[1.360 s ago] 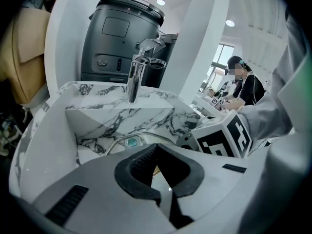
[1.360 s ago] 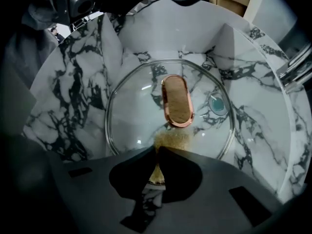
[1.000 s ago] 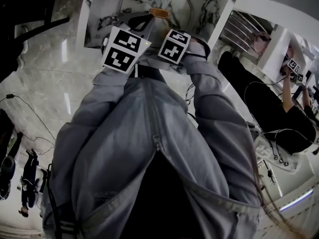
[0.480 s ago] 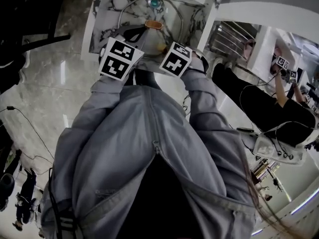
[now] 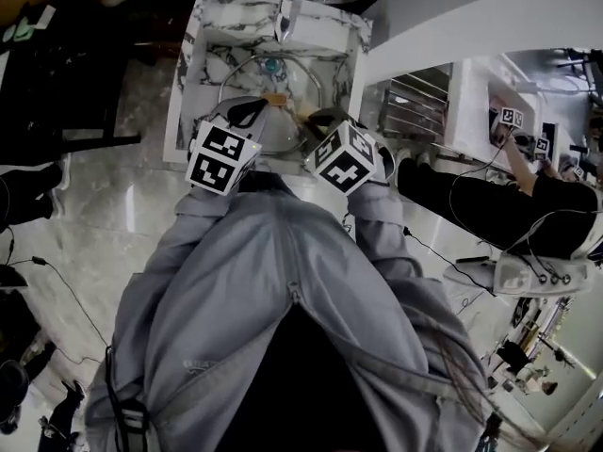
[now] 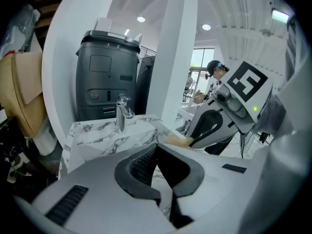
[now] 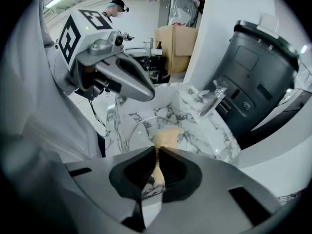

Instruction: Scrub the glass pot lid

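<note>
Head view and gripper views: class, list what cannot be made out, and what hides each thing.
Glass pot lid, head view: its near edge is hidden behind the left claw and right claw.
Left gripper view: the shut claw's own body blocks what lies under its tips, so a grip on the lid cannot be confirmed.
Sponge, right gripper view: its lower part disappears inside the right claw.

Bright ceiling spots (image 6: 141, 19) glow upper centre; the polished floor (image 5: 113, 205) glares at left; fisheye edges bend and darken, corners black
</note>
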### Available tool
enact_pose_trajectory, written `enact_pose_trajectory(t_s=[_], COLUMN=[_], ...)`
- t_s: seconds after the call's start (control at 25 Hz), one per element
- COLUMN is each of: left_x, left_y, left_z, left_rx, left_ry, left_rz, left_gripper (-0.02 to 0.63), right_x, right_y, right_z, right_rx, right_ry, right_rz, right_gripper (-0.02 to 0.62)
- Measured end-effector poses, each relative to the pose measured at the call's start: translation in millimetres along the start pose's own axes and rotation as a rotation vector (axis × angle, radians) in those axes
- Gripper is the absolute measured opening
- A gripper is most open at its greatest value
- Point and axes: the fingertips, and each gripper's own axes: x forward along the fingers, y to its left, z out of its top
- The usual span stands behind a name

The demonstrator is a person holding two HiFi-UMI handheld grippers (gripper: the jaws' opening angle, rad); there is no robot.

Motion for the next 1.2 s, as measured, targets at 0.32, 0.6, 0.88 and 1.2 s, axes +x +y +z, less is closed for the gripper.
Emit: enact_pose_trajectory(t_s=[0.32,0.6,0.88,1.2], left_x=[-51,-88,-107,-107], left_y=[-9,-14,-22,-29], left_z=[79,134,158,150], left_rx=[0.031,0.044,0.078,0.100], left_ry=[-0.198,-0.393,-0.520,-0.524], left_rz=[0.054,0.146,0.203,0.224], left_gripper=[0.015,0.015,0.015,0.015], right_x=[-96,-169,-194,-191], right_y=[-46,-70,-64,-60], right_z=[55,81,84,86], right_rx=[0.127,0.374,0.521,0.549], right_ry=[-0.334,-0.693,-0.875,-0.884], right_rz=[-0.332,-0.502,-0.564,-0.571], right_gripper=[0.046,0.046,0.044,0.044])
